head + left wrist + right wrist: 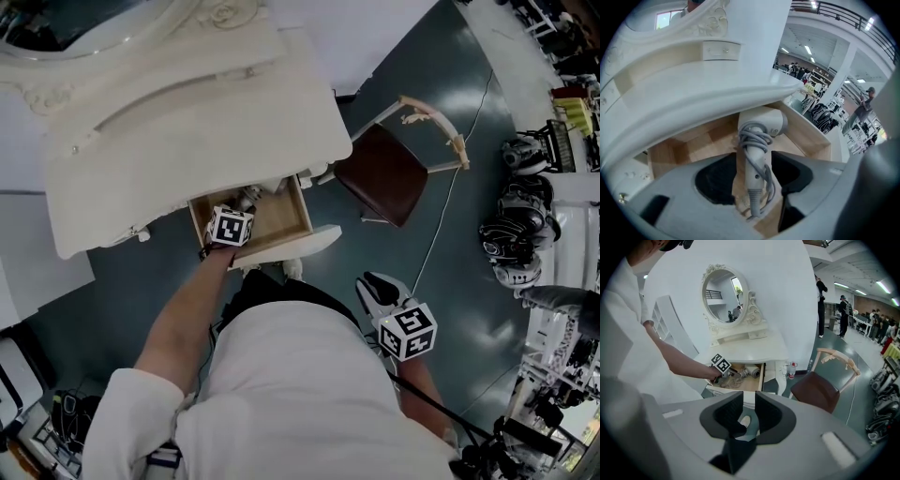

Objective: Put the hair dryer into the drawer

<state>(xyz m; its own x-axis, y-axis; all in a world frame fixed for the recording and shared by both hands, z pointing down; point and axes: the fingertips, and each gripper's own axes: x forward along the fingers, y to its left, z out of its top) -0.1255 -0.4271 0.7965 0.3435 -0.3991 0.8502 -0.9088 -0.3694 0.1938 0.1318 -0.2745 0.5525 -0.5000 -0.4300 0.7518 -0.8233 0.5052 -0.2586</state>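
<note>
Jaws on the right gripper (pixel 745 416) stand a narrow slot apart with nothing caught between them. That tool hangs well back from the drawer (pixel 286 225), at the person's right side, tipped down over the grey floor (pixel 441 244). Closer to the drawer, the person's left arm (pixel 178 328) stretches forward from a white sleeve and carries the left gripper (pixel 246 204) just above the drawer's open front. Its jaws are spread wide. The left gripper view shows the black pads (pixel 717 180) standing clear on either side of the hair dryer (pixel 761 123), so neither pad presses on the handle. The hair dryer lies inside the drawer on the pale wooden bottom, with its handle toward the drawer front and its round white body toward the drawer's back, partly under the tabletop. A grey cord (pixel 754 136) is wound round the handle and trails in loops along it toward the drawer front. The drawer is pulled out from a white dressing table (pixel 187 122), whose curved top overhangs the drawer's rear half. Above and behind the drawer, an oval mirror (pixel 723 294) in a carved white frame stands on the table. To the right of the drawer and apart from it, a chair (pixel 384 178) with a dark brown seat and a pale wooden back stands on the floor.
</note>
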